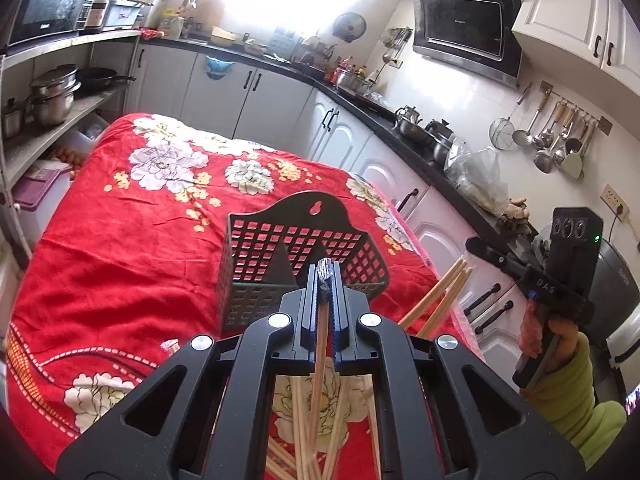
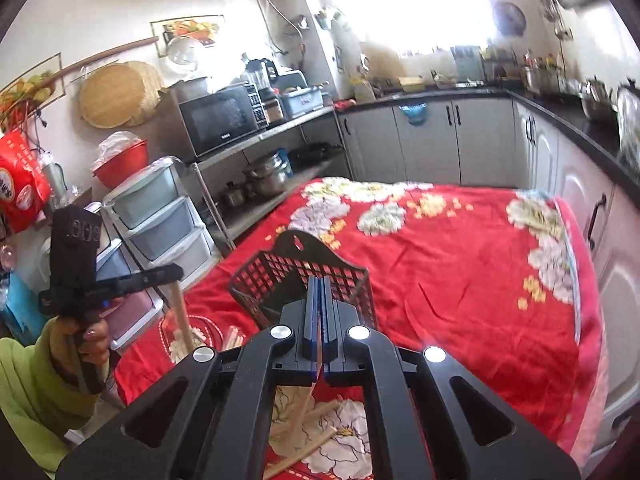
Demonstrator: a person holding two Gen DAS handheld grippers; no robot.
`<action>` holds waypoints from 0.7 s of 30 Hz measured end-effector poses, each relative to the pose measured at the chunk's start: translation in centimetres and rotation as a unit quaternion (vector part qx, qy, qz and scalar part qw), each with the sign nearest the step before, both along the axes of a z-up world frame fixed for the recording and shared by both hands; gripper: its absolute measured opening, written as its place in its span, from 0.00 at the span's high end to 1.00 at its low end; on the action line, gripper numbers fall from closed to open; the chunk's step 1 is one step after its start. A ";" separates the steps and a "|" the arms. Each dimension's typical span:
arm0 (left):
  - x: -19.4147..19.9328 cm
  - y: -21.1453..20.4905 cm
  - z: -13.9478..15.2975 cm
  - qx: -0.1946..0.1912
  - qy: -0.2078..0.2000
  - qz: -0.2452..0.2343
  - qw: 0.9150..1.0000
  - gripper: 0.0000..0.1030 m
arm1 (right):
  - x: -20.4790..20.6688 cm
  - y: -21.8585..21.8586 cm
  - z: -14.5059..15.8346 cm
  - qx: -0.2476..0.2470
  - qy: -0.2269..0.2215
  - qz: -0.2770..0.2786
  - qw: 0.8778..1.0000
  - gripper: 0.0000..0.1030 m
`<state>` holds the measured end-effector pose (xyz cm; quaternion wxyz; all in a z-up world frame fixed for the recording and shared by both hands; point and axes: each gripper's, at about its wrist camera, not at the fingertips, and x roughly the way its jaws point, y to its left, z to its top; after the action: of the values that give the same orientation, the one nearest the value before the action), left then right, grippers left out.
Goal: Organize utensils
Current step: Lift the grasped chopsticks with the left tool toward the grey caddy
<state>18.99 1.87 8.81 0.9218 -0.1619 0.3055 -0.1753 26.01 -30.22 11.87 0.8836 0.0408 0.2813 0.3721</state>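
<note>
A black perforated utensil basket (image 1: 304,260) stands on the red floral cloth (image 1: 140,240); it also shows in the right wrist view (image 2: 296,272). My left gripper (image 1: 325,272) is shut on a wooden chopstick (image 1: 320,360) with a silvery patterned end, held just before the basket's front wall. My right gripper (image 2: 319,284) is shut on a thin wooden chopstick (image 2: 308,396), near the basket's right side. Several loose chopsticks (image 1: 304,440) lie on the cloth under the left gripper. More chopsticks (image 1: 444,296) stick up at the table's right edge.
The table stands in a kitchen with white cabinets (image 1: 340,128) and a black counter on the far and right sides. A metal shelf with pots (image 1: 52,96) and a microwave is on the left. Plastic drawers (image 2: 160,220) stand beside the table.
</note>
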 end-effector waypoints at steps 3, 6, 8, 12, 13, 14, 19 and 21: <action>0.0 -0.1 0.4 -0.001 -0.005 -0.004 1.000 0.97 | -0.6 0.7 1.5 -0.008 -0.021 0.002 1.000 0.98; 0.0 -0.5 1.0 -0.001 -0.013 -0.007 1.000 0.97 | -1.0 1.4 2.6 -0.012 -0.035 0.007 0.999 0.98; 0.0 -0.7 1.5 -0.001 -0.017 -0.010 1.000 0.97 | -1.2 1.7 3.1 -0.012 -0.039 0.012 0.999 0.99; 0.2 -0.9 2.1 -0.002 -0.024 -0.013 1.000 0.97 | -1.1 1.8 4.5 0.007 -0.042 0.020 0.999 0.99; 0.2 -1.0 2.4 -0.002 -0.026 -0.014 1.000 0.97 | -1.1 1.9 4.8 0.007 -0.045 0.017 0.999 0.99; 0.2 -1.0 2.6 -0.003 -0.028 -0.015 0.999 0.97 | -1.1 1.9 5.1 0.007 -0.049 0.015 0.999 0.99; 0.5 -1.2 4.2 -0.002 -0.044 -0.019 0.999 0.98 | -0.8 2.5 6.5 0.016 -0.055 0.025 0.998 0.98; 0.5 -1.4 5.0 -0.001 -0.052 -0.020 0.998 0.97 | -0.8 2.8 7.1 0.018 -0.060 0.027 0.998 0.98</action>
<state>19.50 0.46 13.78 0.9327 -0.1470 0.2601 -0.2022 25.26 -27.46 18.98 0.8877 0.0265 0.2220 0.4025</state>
